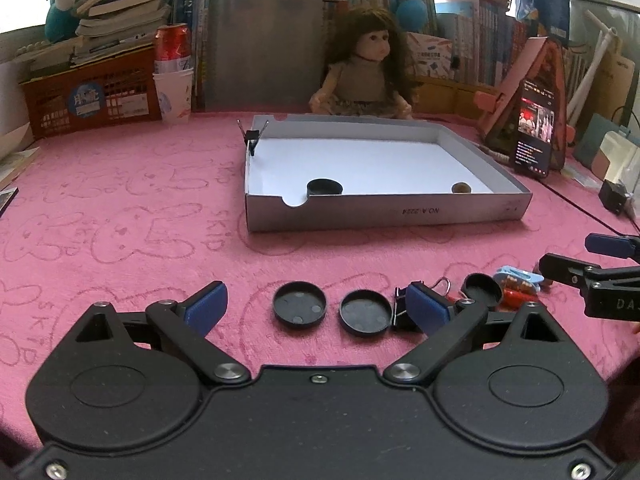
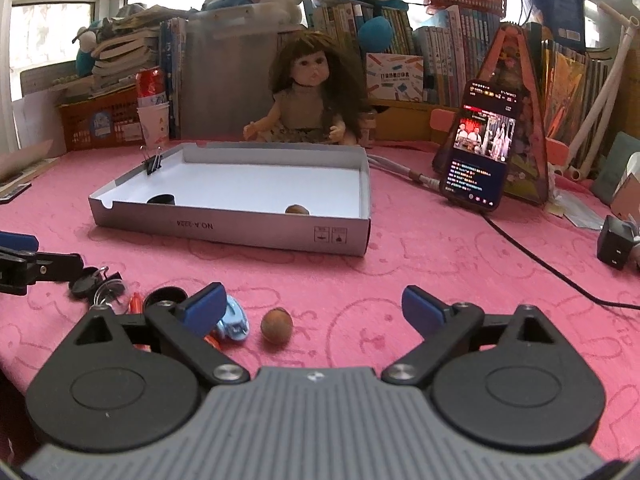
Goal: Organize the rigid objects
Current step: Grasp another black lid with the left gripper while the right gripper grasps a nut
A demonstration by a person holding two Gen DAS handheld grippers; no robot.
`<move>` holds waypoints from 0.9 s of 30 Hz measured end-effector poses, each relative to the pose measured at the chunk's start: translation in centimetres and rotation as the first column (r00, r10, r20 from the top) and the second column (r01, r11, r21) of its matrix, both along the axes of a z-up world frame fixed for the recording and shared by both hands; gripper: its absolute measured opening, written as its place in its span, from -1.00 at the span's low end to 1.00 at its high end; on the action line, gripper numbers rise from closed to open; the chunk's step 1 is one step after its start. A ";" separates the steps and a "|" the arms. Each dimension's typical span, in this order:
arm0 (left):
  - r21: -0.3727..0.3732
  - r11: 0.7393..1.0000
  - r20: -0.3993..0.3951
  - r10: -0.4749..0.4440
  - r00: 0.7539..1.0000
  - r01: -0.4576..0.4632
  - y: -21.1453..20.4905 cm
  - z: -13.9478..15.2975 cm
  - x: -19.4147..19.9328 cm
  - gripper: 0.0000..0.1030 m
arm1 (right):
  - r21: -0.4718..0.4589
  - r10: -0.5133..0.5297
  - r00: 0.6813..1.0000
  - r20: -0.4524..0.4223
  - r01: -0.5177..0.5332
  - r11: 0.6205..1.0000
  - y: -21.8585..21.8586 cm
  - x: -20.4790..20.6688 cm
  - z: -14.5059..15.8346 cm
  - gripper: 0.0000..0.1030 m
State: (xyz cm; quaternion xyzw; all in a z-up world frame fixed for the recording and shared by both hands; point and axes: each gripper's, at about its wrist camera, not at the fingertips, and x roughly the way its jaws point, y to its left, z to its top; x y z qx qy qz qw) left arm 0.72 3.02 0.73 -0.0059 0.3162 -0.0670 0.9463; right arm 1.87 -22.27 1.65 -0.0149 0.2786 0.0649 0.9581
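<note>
A grey cardboard tray point(image 1: 384, 212) point(image 2: 224, 230) lies on the pink cloth. It holds a black cap point(image 1: 324, 187) and a brown nut point(image 1: 461, 188); a binder clip point(image 1: 252, 136) grips its left rim. My left gripper point(image 1: 316, 306) is open low over the cloth, with two black caps point(image 1: 299, 309) point(image 1: 365, 312) between its fingers and a black binder clip point(image 1: 402, 312) at its right finger. My right gripper point(image 2: 316, 310) is open and empty; a brown nut point(image 2: 277, 326) lies between its fingers. A blue clip point(image 2: 234, 322), an orange piece and another black cap point(image 2: 164, 296) lie by its left finger.
A doll point(image 1: 366, 76) sits behind the tray. A phone point(image 2: 478, 144) leans at the right with a cable point(image 2: 540, 256) across the cloth and a black charger point(image 2: 614, 246). A can on paper cups point(image 1: 173, 76), an orange basket and books line the back.
</note>
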 end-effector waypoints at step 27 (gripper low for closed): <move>0.014 0.998 -0.019 0.056 0.998 -0.056 1.4 -1.1 -0.1 -0.23 | -0.065 0.056 0.998 -0.027 -0.058 0.996 1.6 -0.6 -1.0 -0.09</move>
